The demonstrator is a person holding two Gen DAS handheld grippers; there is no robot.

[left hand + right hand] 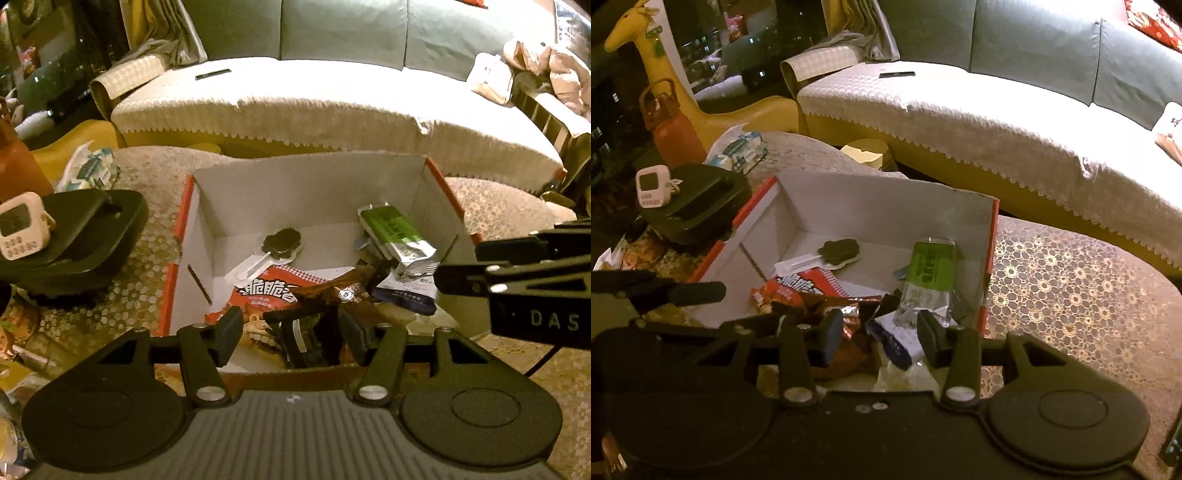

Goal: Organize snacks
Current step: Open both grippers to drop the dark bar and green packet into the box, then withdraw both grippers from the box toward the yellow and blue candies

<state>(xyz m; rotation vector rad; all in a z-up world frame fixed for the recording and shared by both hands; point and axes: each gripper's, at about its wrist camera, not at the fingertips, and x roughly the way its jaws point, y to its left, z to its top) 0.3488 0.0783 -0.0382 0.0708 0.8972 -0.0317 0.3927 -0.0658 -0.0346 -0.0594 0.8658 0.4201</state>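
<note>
An open white cardboard box with red outer sides (314, 192) (886, 206) stands on the lace-covered table and holds several snacks. Inside lie a dark lollipop in clear wrap (282, 243) (840, 251), a red snack bag (273, 291) (805, 286), a green-and-silver packet (397, 232) (929, 277), a brown shiny wrapper (340, 291) and a white-and-blue packet (404, 291) (901, 338). My left gripper (291, 332) is open and empty over the box's near edge. My right gripper (879, 336) is open and empty over the near right corner; it shows from the side in the left wrist view (517, 273).
A black tray (74, 236) (698, 203) with a white timer (20, 225) (653, 186) sits left of the box. A tissue pack (92, 168) (740, 147), a red bottle (676, 129) and a yellow giraffe toy (665, 55) lie beyond. A sofa (332, 103) stands behind.
</note>
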